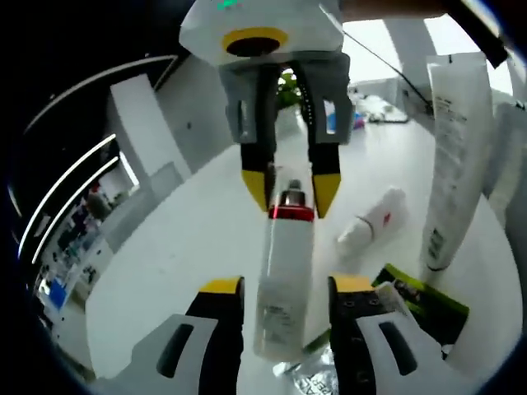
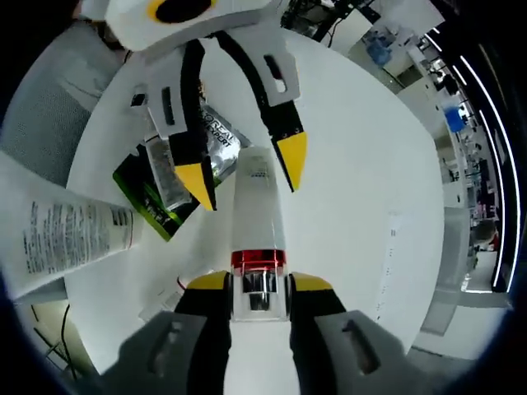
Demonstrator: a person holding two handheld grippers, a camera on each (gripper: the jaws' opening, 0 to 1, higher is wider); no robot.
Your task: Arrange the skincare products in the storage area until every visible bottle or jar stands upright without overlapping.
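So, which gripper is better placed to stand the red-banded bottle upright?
Probably the right gripper: its jaws bracket the cap end of the bottle, leaving the base free. The left gripper straddles that base.

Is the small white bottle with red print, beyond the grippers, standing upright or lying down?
Lying down. In the left gripper view the small white bottle rests on its side on the white table, beside the upright tall tube.
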